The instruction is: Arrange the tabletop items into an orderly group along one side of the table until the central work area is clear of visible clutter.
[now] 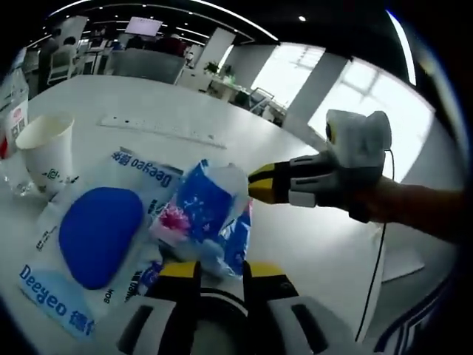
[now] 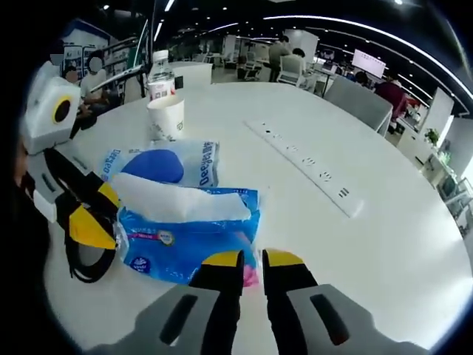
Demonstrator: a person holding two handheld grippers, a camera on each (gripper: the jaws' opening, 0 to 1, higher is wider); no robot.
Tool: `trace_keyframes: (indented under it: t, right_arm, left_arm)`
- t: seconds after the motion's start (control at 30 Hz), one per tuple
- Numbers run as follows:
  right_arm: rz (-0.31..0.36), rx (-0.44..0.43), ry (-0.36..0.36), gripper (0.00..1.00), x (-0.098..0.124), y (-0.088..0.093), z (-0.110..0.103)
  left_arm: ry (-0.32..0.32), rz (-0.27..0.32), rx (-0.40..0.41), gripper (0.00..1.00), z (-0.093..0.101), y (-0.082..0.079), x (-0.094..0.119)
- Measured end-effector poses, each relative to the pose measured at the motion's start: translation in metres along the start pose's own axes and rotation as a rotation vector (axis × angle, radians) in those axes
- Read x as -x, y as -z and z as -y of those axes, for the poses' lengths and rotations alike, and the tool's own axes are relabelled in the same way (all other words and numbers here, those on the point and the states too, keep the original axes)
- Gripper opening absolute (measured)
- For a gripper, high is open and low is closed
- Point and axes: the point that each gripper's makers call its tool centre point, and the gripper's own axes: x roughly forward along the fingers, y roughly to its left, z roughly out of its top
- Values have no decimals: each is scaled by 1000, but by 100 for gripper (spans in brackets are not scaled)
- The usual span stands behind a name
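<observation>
The tidying looks about halfway, by my reckoning — things are bunching up, but they sit well in on the white table [image 2: 384, 222], not along its edge.

Taking the tissue pack [image 2: 185, 237] as the landmark and going left to right in the right gripper view: the left gripper [image 2: 92, 225] is at the pack's left end, its yellow tips touching the wrapper; whether it is pinching the wrapper I cannot tell. Behind the pack lies a white wipes packet [image 2: 166, 164] with a blue oval, and beyond that a paper cup [image 2: 167, 116] and a water bottle [image 2: 160, 74]. The right gripper [image 2: 251, 260] is at the pack's near edge, jaws nearly together with a slim gap; a grip on the wrapper cannot be made out. To the pack's right, well apart, runs a long white power strip [image 2: 307, 164].

Left to do, I judge: shift the pack, and perhaps the packet, over beside the cup and bottle.

Writing: the packet reads "Deeyeo" in blue — clear in the left gripper view [image 1: 144, 166]. The bottle's red label is too small to read.
</observation>
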Motion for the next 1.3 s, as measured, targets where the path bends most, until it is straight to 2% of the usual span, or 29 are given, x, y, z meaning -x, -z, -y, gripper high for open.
trace_keyframes:
  t: [0.13, 0.23, 0.37, 0.5, 0.7, 1.07, 1.3]
  right_arm:
    - [0, -9, -5, 0, 0, 0, -2]
    - [-2, -11, -18, 0, -2, 0, -5]
    - [-2, -20, -20, 0, -4, 2, -5]
    - [2, -28, -19, 0, -3, 2, -5]
    - [2, -45, -8, 0, 1, 6, -1]
    - [41, -73, 30, 0, 23, 6, 4]
    - [65, -93, 70, 0, 42, 6, 6]
  left_arm:
    - [12, -19, 46, 13, -2, 3, -4]
    - [13, -23, 53, 11, -2, 3, -4]
    - [20, -39, 60, 1, -1, 5, -2]
    - [26, -42, 72, 0, 0, 5, -1]
    - [34, -34, 46, 0, 4, 2, 3]
    - [50, 11, 25, 0, 10, -13, 14]
    - [55, 36, -24, 0, 13, -21, 20]
